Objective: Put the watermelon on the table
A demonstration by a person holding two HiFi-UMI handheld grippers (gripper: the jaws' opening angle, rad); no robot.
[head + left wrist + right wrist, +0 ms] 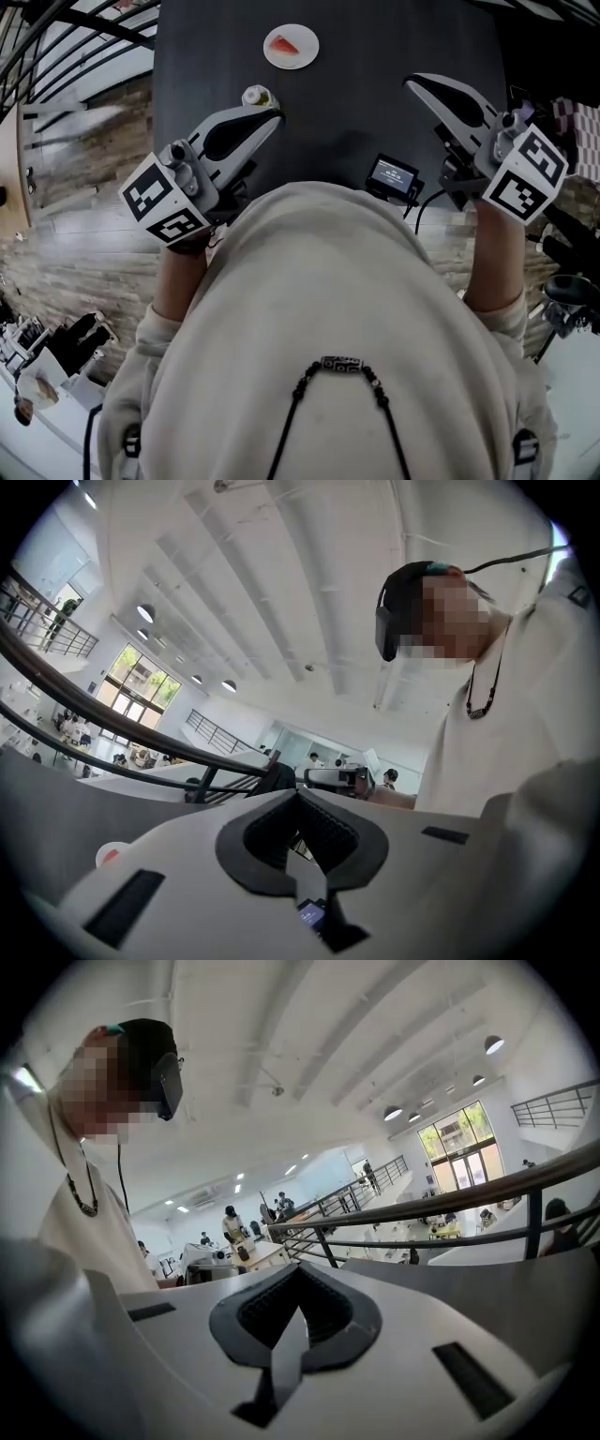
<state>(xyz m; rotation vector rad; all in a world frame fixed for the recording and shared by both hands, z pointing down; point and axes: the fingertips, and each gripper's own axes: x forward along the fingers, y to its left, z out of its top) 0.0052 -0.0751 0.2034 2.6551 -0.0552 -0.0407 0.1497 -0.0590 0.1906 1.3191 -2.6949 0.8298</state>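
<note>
A slice of watermelon [284, 44] lies on a white plate [305, 56] at the far side of the black table [394, 47]. In the left gripper view the plate [107, 855] shows small at the left edge. My left gripper [273, 115] is shut and empty, raised over the table's near left part, well short of the plate. The right gripper [411, 82] is also shut and empty, held up over the table's right side. Both gripper views look level across the hall, with the jaw tips of the left gripper [298, 793] and the right gripper [298, 1269] meeting on nothing.
A small pale round object [255, 96] sits on the table beside the left jaw tips. A small device with a lit screen [392, 175] and a cable rests at the table's near edge. Dark railings [56, 37] run at the left, above a wooden floor [84, 159].
</note>
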